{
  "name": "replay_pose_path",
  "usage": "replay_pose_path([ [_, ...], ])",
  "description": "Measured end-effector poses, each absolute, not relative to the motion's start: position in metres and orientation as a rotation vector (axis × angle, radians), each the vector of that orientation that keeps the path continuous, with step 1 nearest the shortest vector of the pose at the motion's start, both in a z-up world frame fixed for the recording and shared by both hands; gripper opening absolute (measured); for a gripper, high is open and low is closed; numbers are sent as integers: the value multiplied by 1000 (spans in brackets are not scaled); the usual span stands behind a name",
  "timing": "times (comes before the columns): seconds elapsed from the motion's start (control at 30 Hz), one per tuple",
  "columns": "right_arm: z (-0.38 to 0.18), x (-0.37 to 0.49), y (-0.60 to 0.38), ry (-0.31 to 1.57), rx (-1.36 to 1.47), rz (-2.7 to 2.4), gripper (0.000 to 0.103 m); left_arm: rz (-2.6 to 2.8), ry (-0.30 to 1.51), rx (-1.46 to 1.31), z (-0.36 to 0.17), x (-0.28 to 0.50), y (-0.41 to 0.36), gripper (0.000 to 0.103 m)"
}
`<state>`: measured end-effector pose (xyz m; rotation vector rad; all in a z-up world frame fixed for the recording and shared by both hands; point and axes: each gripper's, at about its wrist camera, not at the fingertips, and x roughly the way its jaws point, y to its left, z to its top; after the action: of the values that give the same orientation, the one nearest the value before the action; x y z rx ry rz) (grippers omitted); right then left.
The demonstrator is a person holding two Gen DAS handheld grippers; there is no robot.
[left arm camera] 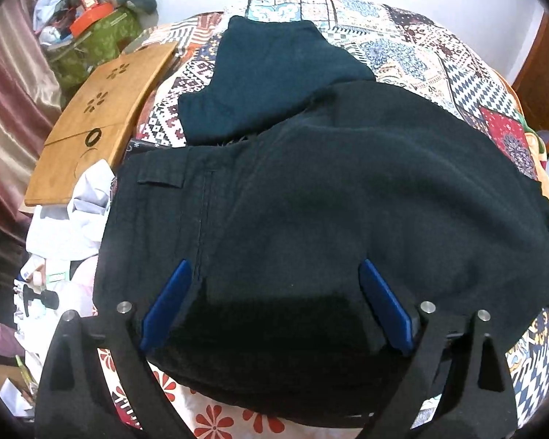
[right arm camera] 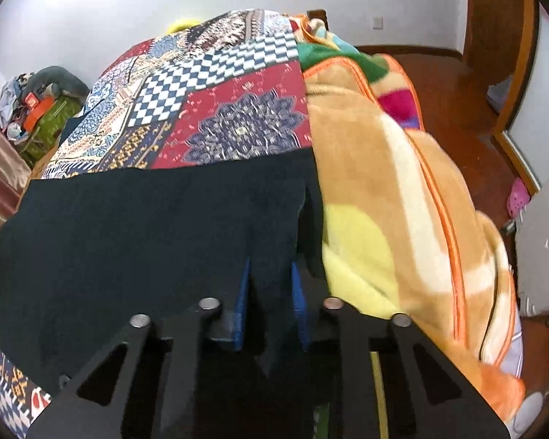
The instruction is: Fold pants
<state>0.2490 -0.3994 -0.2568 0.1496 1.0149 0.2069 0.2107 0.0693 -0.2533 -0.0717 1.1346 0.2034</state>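
At the far left, a brown wooden board (left arm camera: 102,117) with flower cut-outs is seen lying beside a heap of pale crumpled clothes (left arm camera: 69,219). To its right, the black woven-cotton pants (left arm camera: 329,201) are spread across the patchwork-print bedspread (left arm camera: 439,58), with a folded dark teal garment (left arm camera: 274,73) lying just beyond them and partly overlapped by their far edge. The waistband end, marked by a belt loop, is turned to the left, so the long axis of the pants is judged to run left to right across the bed.

The left gripper (left arm camera: 276,300) is held over the near part of the pants; its blue jaws are spread wide apart, with cloth lying below and between them but not pinched. Further right, the right gripper (right arm camera: 271,292) is found at the right-hand end of the pants, next to a tan and yellow fleece blanket (right arm camera: 402,201). Its jaws are drawn close together and a fold of the black cloth is clamped between them.

The coming fold is judged to turn on this: the right end is already gripped, while the waistband end lies to the left, nearer the left gripper, and is not yet taken.
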Motion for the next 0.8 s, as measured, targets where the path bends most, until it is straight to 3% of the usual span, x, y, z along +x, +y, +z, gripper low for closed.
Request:
replay_pose_path([
  [0.23, -215, 248, -392, 853, 54, 164, 10, 387, 1105, -11, -249, 218, 124, 94],
  [0.43, -189, 261, -390, 751, -23, 108, 9, 535, 1280, -45, -317, 221, 195, 96],
  [0.57, -212, 277, -388, 808, -67, 86, 9, 491, 1242, -209, -323, 205, 216, 100],
  [0.73, -275, 296, -376, 1019, -112, 99, 10, 470, 1237, -166, -321, 202, 213, 100],
  [0.8, -278, 295, -368, 1022, -162, 83, 14, 465, 1242, -149, -321, 204, 210, 100],
])
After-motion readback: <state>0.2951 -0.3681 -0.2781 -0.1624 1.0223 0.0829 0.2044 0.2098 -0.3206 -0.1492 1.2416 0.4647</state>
